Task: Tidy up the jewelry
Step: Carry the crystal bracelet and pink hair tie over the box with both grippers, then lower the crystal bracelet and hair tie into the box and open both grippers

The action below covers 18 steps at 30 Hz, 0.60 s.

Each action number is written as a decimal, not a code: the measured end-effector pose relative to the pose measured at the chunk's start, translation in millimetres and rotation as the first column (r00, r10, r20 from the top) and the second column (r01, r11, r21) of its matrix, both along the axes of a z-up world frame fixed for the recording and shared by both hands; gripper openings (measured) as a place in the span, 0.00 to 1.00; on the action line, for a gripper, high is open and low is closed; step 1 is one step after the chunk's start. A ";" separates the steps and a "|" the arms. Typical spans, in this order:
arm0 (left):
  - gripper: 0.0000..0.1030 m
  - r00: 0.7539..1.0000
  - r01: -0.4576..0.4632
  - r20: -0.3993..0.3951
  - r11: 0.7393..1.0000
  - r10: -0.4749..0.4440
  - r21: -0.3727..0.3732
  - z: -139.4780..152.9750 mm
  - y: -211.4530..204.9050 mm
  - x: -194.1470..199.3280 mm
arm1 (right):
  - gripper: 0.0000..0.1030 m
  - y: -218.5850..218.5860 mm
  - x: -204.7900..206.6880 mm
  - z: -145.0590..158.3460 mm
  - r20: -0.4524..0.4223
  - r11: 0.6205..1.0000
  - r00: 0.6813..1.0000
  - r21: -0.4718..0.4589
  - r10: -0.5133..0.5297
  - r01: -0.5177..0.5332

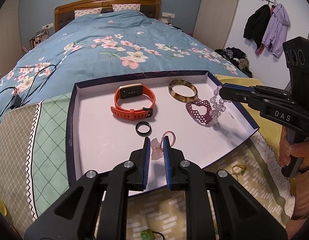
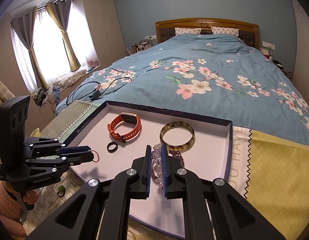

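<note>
Left wrist view: the left hand-held gripper (image 1: pixel 156 147) pinches a pink charm (image 1: pixel 156 150) over the tray (image 1: pixel 71 108) near edge, beside a black ring (image 1: pixel 143 128).

Right wrist view: the right hand-held gripper (image 2: pixel 156 157) clamps a clear bead bracelet (image 2: pixel 157 160) near the amber bangle (image 2: pixel 177 133) and orange watch (image 2: pixel 125 127).

Readable stuff: the right gripper (image 1: pixel 221 92) is showing a white "DAS" label on its body, the left gripper (image 2: pixel 92 156) is wearing "GenRobot.AI", and the white cloth (image 2: pixel 237 158) beside the tray is reading "HAVE", other letters cut off.
</note>
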State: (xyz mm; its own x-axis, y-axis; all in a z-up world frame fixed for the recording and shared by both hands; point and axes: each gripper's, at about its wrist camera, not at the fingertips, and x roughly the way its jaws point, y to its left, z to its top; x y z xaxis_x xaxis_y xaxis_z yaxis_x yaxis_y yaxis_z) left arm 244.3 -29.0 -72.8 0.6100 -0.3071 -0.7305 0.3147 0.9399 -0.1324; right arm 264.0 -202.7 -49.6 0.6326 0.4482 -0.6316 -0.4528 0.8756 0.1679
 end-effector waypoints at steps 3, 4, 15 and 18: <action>0.13 1.000 -0.005 -0.014 1.000 0.005 0.009 -4.2 -1.3 6.0 | 0.08 6.9 2.3 -2.4 -0.004 1.000 1.000 -0.014 0.015 -0.015; 0.13 1.000 -0.006 -0.019 1.000 0.007 0.012 -5.6 -2.4 8.6 | 0.08 8.4 3.0 -3.0 -0.006 1.000 1.000 -0.017 0.019 -0.019; 0.13 0.998 -0.017 -0.059 1.000 0.018 0.020 -19.3 -0.9 22.8 | 0.12 24.4 7.1 -13.2 -0.035 0.998 0.998 -0.038 0.056 -0.057; 0.13 0.997 -0.022 -0.071 1.000 0.023 0.019 -22.1 0.0 26.4 | 0.17 20.1 3.3 -8.6 -0.027 0.999 0.998 -0.017 0.049 -0.049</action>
